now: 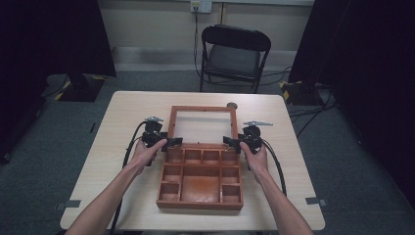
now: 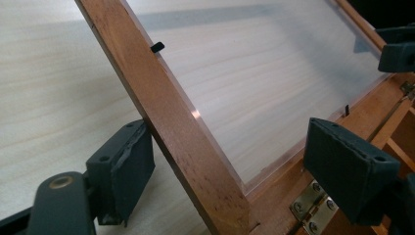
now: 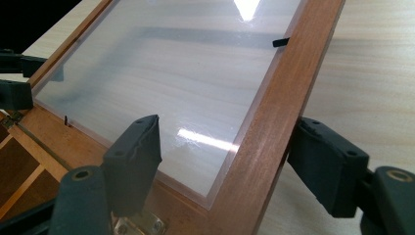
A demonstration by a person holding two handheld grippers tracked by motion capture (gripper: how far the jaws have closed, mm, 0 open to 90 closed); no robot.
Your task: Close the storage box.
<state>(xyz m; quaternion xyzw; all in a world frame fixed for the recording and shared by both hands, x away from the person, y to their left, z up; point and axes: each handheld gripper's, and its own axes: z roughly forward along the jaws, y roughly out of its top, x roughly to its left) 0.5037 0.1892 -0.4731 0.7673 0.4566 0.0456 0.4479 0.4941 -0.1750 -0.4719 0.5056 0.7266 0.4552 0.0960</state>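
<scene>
Wooden box (image 1: 200, 182) sits open mid-table (image 1: 127, 117), compartments up, glazed lid (image 1: 203, 126) laid back flat behind it. Left gripper (image 1: 169, 143) straddles the lid's left frame rail (image 2: 171, 122), jaws spread, pads not clearly pressing. Right gripper (image 1: 232, 142) straddles the right rail (image 3: 274, 112) likewise, spread.

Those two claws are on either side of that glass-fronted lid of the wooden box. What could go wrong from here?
Each gripper straddles one side rail of the lid, left gripper and right gripper alike, with one pad over the clear pane. A pad might press or scratch the pane. If one side grips first, the lid could twist on its hinges.
</scene>
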